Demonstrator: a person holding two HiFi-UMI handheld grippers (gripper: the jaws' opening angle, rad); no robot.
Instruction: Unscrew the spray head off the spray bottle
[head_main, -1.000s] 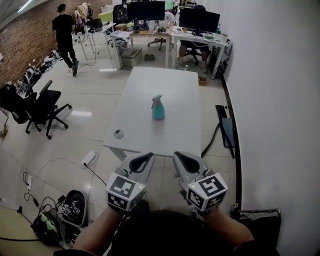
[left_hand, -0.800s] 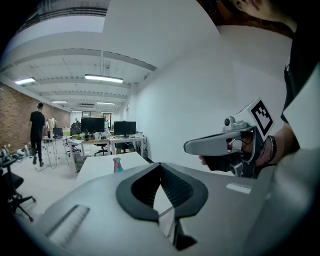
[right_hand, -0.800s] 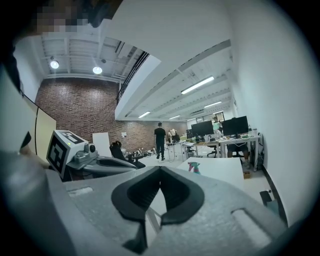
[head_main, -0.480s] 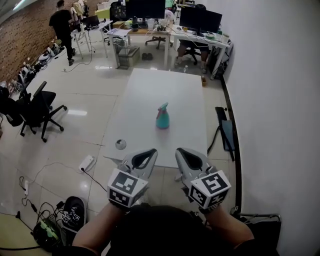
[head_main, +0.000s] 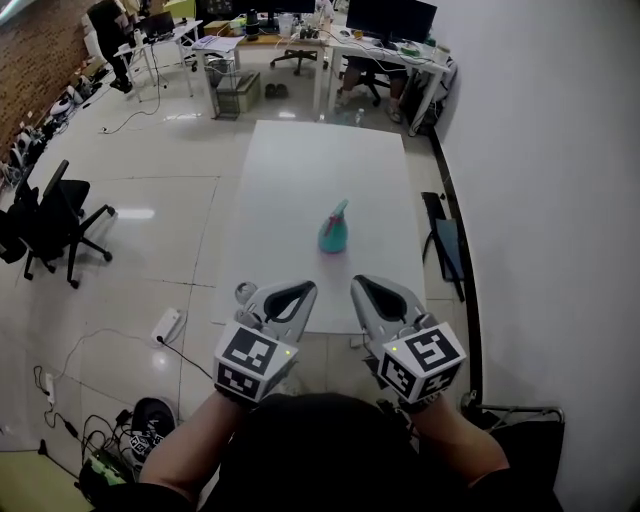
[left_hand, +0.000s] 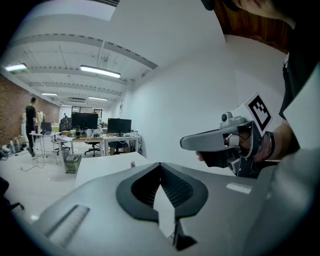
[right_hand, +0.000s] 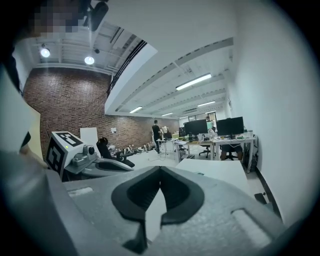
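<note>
**Closing in on the desk, grippers empty**

Over the last second the white desk (head_main: 290, 180) has drawn nearer in the head view, so the approach is under way and nothing is gripped yet. The teal spray bottle (head_main: 334, 230) stands near the desk's middle, head still on. The left gripper (head_main: 303, 290) and right gripper (head_main: 362, 286) are side by side over the near edge, pointing forward, jaws together on nothing.

Small round thing (head_main: 242, 291) — too small to identify.

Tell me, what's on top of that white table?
A teal spray bottle stands near the middle of the white table. A small round thing sits at its near-left corner; the left gripper hides the edge beside it.
</note>
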